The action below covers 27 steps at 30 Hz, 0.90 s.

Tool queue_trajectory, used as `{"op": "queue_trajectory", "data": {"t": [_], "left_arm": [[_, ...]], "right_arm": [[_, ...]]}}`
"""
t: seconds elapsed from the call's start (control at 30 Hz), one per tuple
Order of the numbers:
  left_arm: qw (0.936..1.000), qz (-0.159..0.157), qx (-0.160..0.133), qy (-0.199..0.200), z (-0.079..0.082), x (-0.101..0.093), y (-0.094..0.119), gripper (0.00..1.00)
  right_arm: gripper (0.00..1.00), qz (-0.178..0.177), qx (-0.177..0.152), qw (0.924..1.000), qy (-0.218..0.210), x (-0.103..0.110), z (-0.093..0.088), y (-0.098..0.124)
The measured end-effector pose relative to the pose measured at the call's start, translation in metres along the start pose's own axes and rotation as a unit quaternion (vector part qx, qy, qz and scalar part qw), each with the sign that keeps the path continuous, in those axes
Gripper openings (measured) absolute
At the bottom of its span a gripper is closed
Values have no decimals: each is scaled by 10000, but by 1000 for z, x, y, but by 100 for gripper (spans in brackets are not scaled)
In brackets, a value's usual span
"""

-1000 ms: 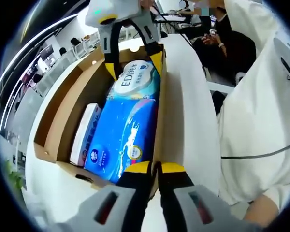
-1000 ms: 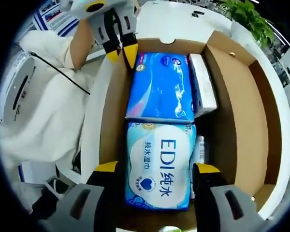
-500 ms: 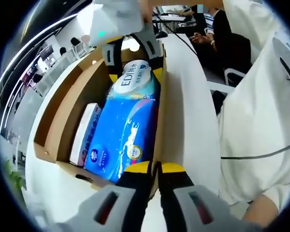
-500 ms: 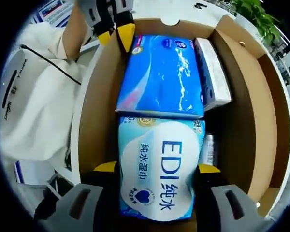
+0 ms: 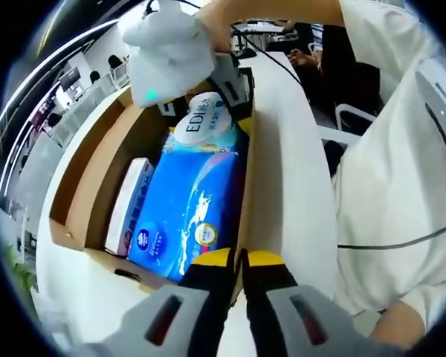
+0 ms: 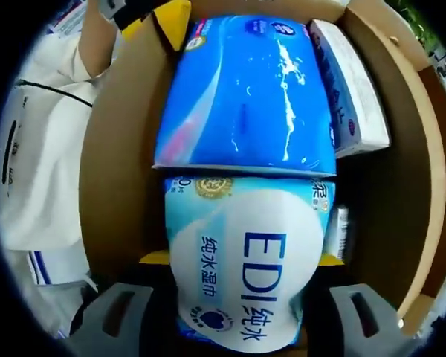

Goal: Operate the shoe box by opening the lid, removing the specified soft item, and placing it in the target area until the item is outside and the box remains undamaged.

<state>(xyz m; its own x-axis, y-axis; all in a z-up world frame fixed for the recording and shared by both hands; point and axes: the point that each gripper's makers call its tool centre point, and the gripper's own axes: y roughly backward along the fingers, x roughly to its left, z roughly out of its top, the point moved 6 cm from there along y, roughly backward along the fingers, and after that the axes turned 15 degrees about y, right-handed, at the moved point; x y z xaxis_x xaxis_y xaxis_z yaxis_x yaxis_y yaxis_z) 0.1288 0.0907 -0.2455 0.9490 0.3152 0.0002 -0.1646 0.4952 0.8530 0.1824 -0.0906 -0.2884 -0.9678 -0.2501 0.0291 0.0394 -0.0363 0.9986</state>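
An open cardboard shoe box [image 5: 89, 178] [image 6: 119, 149] lies on a white table [image 5: 290, 171]. Inside it are a white EDI wet-wipes pack [image 6: 245, 260] [image 5: 204, 123], a blue tissue pack [image 6: 245, 89] [image 5: 189, 208] and a narrow white carton [image 6: 349, 82] [image 5: 130, 204]. My right gripper [image 6: 244, 259] [image 5: 201, 93] is down in the box, open, with one jaw on each side of the wipes pack. My left gripper [image 5: 238, 258] [image 6: 152, 18] is shut on the box's side wall near the corner beside the blue pack.
A small tube [image 6: 342, 230] is wedged between the wipes pack and the box wall. A person in white clothes [image 5: 401, 171] stands close along the table's edge. Seated people [image 5: 334, 59] and desks lie beyond the far end of the box.
My right gripper has sunk lower into the box, so the wipes pack looms larger between its jaws. The left gripper and the box have stayed put.
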Motion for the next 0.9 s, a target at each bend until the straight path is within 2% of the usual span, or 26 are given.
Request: {"op": "queue_trajectory", "data": {"t": [0.23,0.53,0.73,0.77,0.8,0.83,0.87,0.9], "left_arm": [[10000,4,49,26,0,0,0,5],[10000,12,59,79,-1,-1,0,4],[10000,-63,21,-49,-1,-2,0,3],[9999,-61,-26,-95,-1,-1,0,3],[9999,-75,-49,-128,-1,-1,0,3],[9998,-84,-62,-157,-1,-1,0,3],[9998,-89,-60,-171,-1,-1,0,2],[9998,-118,-27,-159,0,0,0,2]], "right_arm": [[69,-34,226,9997,15,1,0,-2],[64,-131,261,9995,-108,4,0,-3],[61,-154,165,9996,-160,3,-2,-2],[61,-349,3,9993,-124,3,-3,2],[61,-315,-156,9993,115,3,-3,4],[61,-608,-152,9979,152,-1,-5,8],[61,-698,-146,9974,128,-2,-6,10],[61,-581,-117,9981,182,1,-6,15]]}}
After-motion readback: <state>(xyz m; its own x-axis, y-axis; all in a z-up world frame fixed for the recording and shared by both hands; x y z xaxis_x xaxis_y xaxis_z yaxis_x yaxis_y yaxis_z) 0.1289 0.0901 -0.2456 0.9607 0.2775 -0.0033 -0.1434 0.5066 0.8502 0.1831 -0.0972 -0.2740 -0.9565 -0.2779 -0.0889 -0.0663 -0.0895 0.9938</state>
